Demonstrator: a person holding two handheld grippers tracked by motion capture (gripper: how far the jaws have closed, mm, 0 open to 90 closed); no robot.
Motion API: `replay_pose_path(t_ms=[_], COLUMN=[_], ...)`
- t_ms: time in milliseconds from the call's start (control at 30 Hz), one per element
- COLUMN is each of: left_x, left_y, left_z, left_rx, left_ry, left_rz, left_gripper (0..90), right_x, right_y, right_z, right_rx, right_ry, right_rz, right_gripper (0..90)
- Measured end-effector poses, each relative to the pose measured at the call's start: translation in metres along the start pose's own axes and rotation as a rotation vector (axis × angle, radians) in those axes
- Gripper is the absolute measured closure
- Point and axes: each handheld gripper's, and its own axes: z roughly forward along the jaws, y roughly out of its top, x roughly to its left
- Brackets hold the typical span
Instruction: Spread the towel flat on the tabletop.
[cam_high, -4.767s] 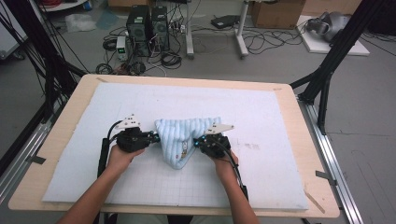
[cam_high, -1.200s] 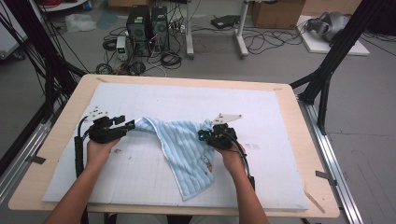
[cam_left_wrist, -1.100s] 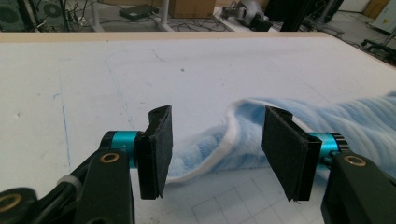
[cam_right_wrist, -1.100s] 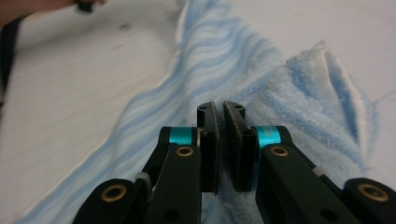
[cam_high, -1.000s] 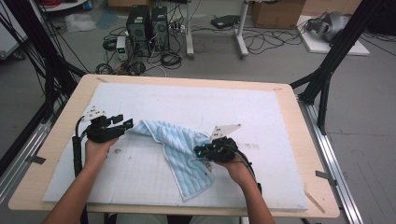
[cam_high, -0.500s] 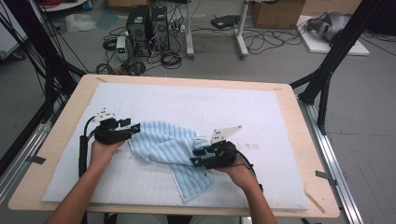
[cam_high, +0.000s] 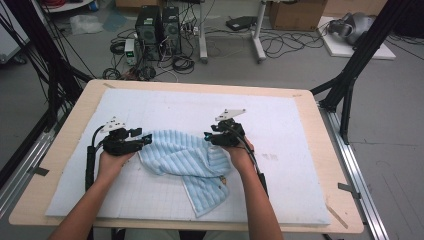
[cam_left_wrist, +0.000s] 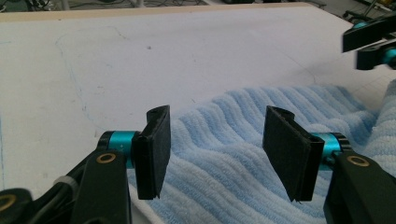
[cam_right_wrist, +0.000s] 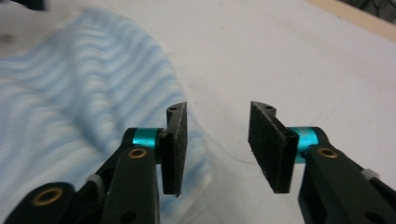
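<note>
1. The towel (cam_high: 187, 162) lies crumpled on the mat (cam_high: 280, 120), between the two grippers.
2. The left gripper (cam_left_wrist: 215, 140) is spread wide over the towel's edge, holding nothing.
3. The right gripper (cam_right_wrist: 217, 140) gapes apart at the towel's other edge.

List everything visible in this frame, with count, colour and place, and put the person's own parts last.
towel: 1, light blue striped, crumpled on the mat between the grippers
mat: 1, white, covering most of the table
table: 1, pale wood, centre
computer towers: 2, black, on the floor beyond the table
cables: many, black, on the floor beyond the table
box: 1, brown cardboard, floor, top right
frame struts: black, either side of the table
left gripper: 1, black with teal, jaws open over the towel's left edge
right gripper: 1, black with teal, jaws open at the towel's right edge
hands: 2, each holding a gripper, forearms entering from the bottom
</note>
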Motion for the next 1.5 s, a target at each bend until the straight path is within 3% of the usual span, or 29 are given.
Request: replay_pose_path(t_ms=[33, 67, 167, 200, 333, 533, 567, 667, 767, 800, 900, 1067, 1167, 1200, 1233, 1267, 1367, 1467, 1500], left_x=[0.000, 0.000, 0.000, 0.001, 0.002, 0.003, 0.003, 0.003, 0.003, 0.002, 0.003, 0.004, 0.005, 0.006, 0.006, 0.006, 0.006, 0.006, 0.006], left_y=[0.000, -0.001, -0.001, 0.000, -0.001, -0.001, -0.001, -0.001, -0.001, -0.001, -0.001, -0.001, -0.001, -0.001, -0.001, -0.001, -0.001, -0.001, -0.001], left_z=[0.000, 0.000, 0.000, -0.001, -0.002, -0.002, -0.002, -0.002, -0.002, -0.002, -0.001, -0.002, -0.003, -0.003, -0.003, -0.003, -0.004, -0.004, -0.004], left_rx=[0.003, 0.005, 0.002, 0.000, -0.005, -0.004, -0.004, -0.004, -0.003, -0.001, 0.000, -0.002, -0.005, -0.006, -0.007, -0.008, -0.007, -0.006, -0.006], left_ry=[-0.002, -0.004, 0.001, 0.001, 0.005, 0.006, 0.007, 0.007, 0.007, 0.008, 0.008, 0.011, 0.014, 0.014, 0.015, 0.016, 0.016, 0.016, 0.017], left_rz=[0.001, 0.001, -0.001, -0.003, -0.011, -0.009, -0.012, -0.015, -0.012, -0.012, -0.015, -0.020, -0.029, -0.028, -0.032, -0.033, -0.030, -0.032, -0.032], left_gripper=[42.4, 42.4, 42.5, 42.4, 42.5, 42.5, 42.5, 42.5, 42.5, 42.5, 42.5, 42.5, 42.5, 42.5, 42.5, 42.5, 42.6, 42.6, 42.5], right_x=[0.000, -0.004, -0.005, -0.004, 0.005, 0.010, 0.015, 0.022, 0.027, 0.027, 0.037, 0.034, 0.029, 0.029, 0.025, 0.025, 0.020, 0.013, 0.009], right_y=[0.000, 0.001, 0.001, 0.001, 0.001, 0.002, 0.004, 0.004, 0.005, 0.005, 0.007, 0.007, 0.011, 0.011, 0.015, 0.015, 0.020, 0.024, 0.026], right_z=[0.000, 0.013, 0.023, 0.035, 0.048, 0.048, 0.048, 0.051, 0.051, 0.051, 0.049, 0.048, 0.041, 0.041, 0.034, 0.034, 0.024, 0.009, 0.001], right_rx=[0.000, 0.026, 0.045, 0.079, 0.114, 0.114, 0.113, 0.126, 0.136, 0.141, 0.166, 0.161, 0.093, 0.093, 0.038, 0.038, 0.001, -0.061, -0.089], right_ry=[0.000, -0.033, -0.033, -0.016, 0.024, 0.069, 0.108, 0.143, 0.125, 0.125, 0.182, 0.199, 0.163, 0.163, 0.116, 0.116, 0.030, -0.098, -0.160], right_rz=[0.000, 0.021, 0.029, 0.032, 0.000, -0.019, -0.035, -0.050, -0.070, -0.072, -0.136, -0.124, -0.078, -0.078, -0.063, -0.063, -0.061, -0.043, -0.039], right_gripper=[60.2, 61.8, 63.0, 62.6, 62.6, 59.3, 57.4, 54.9, 55.0, 58.0, 83.8, 87.6, 88.0, 88.0, 88.2, 88.2, 88.3, 88.3, 88.3])
